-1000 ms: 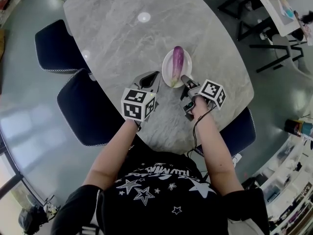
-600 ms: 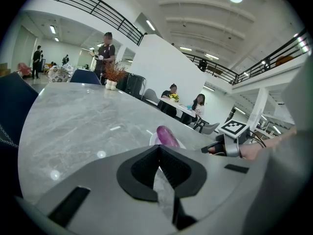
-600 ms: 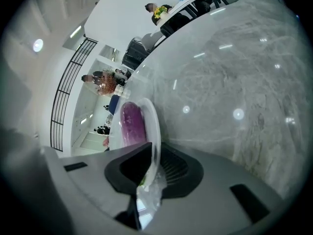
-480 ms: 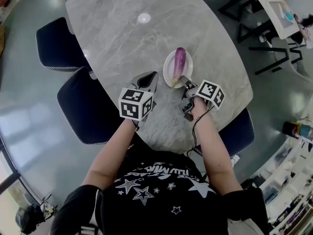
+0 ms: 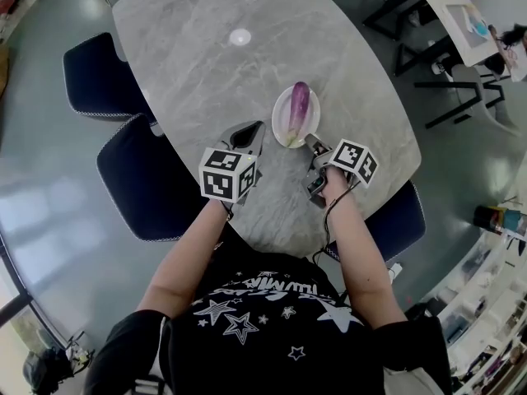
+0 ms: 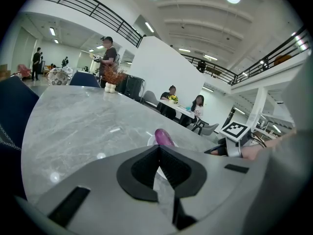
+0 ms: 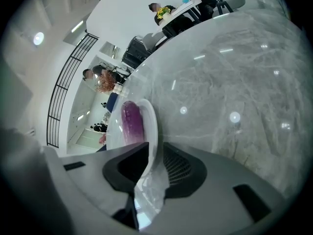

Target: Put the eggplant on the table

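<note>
A purple eggplant (image 5: pixel 298 105) lies lengthwise on a small white plate (image 5: pixel 282 127) on the grey marble table (image 5: pixel 198 64). My right gripper (image 5: pixel 312 141) is at the plate's near rim. In the right gripper view the plate's rim (image 7: pixel 149 115) runs down between the two jaws, which are shut on it, with the eggplant (image 7: pixel 130 121) just beyond. My left gripper (image 5: pixel 258 127) rests to the left of the plate, shut with nothing in it. In the left gripper view its pads meet (image 6: pixel 157 153), and the eggplant (image 6: pixel 164 137) shows just past them.
Two dark blue chairs (image 5: pixel 97 71) (image 5: pixel 146 179) stand along the table's left edge, and another (image 5: pixel 402 217) at the near right. Other tables and chairs (image 5: pixel 449 31) fill the far right. People sit at a table (image 6: pixel 183 105) in the background.
Almost nothing has changed. Both grippers keep their places by the plate. The eggplant has not moved. The head view has only drifted slightly.
</note>
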The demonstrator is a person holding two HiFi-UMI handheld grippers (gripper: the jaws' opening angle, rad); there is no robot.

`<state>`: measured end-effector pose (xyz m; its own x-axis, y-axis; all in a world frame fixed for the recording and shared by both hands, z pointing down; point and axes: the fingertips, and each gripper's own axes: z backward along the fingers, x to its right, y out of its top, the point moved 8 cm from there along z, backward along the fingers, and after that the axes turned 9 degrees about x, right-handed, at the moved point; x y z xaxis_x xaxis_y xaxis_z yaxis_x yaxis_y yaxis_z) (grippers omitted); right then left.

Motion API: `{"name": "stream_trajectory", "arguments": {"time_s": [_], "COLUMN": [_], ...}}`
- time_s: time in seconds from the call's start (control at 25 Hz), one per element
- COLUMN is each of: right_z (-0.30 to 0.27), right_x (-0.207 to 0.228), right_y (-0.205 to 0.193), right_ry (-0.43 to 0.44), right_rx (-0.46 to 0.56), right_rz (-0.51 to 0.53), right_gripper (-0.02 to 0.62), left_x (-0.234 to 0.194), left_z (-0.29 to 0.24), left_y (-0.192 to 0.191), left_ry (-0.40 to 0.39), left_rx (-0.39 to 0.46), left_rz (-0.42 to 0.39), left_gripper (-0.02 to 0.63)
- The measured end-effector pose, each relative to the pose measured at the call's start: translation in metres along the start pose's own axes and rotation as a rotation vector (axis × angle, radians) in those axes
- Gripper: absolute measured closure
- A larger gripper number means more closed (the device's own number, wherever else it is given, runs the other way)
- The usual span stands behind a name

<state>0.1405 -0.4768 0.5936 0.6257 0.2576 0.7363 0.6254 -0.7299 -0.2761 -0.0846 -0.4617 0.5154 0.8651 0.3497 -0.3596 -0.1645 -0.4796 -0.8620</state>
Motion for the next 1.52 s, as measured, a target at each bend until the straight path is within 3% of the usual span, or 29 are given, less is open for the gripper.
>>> {"name": "stream_trajectory", "arguments": {"time_s": [0.28,0.88,1.16,1.36,1.52], "right_z": [0.024,0.083,0.096,0.101,0.115], "right_x": [-0.001,-0.029,-0.025,-0.035,-0.046], "right_y": [-0.005,-0.023,-0.047,-0.061,-0.070], "right_ry": [0.030,0.274,0.303,0.358,0.364], "right_rx": [0.019,-0.009,-0.048,-0.016,-0.004], "right_rz": [0.006,0.065,0.114,0.090,0.166], "right_gripper": [0.523,0.525,0.525,0.525,0.526], "left_x": [0.018,0.078,0.084,0.079,0.080], "left_z": [0.019,0.083,0.121,0.133,0.146], "left_y": [0.005,-0.006,-0.027,-0.025,-0.023], "left_ry": [0.004,0.067,0.125,0.118,0.098], "left_rx": [0.027,0.100,0.095,0.107,0.128], "left_rz": [-0.017,-0.051,-0.035,-0.047,-0.047], "left_gripper": [0.598,0.598,0.598,0.598,0.598]}}
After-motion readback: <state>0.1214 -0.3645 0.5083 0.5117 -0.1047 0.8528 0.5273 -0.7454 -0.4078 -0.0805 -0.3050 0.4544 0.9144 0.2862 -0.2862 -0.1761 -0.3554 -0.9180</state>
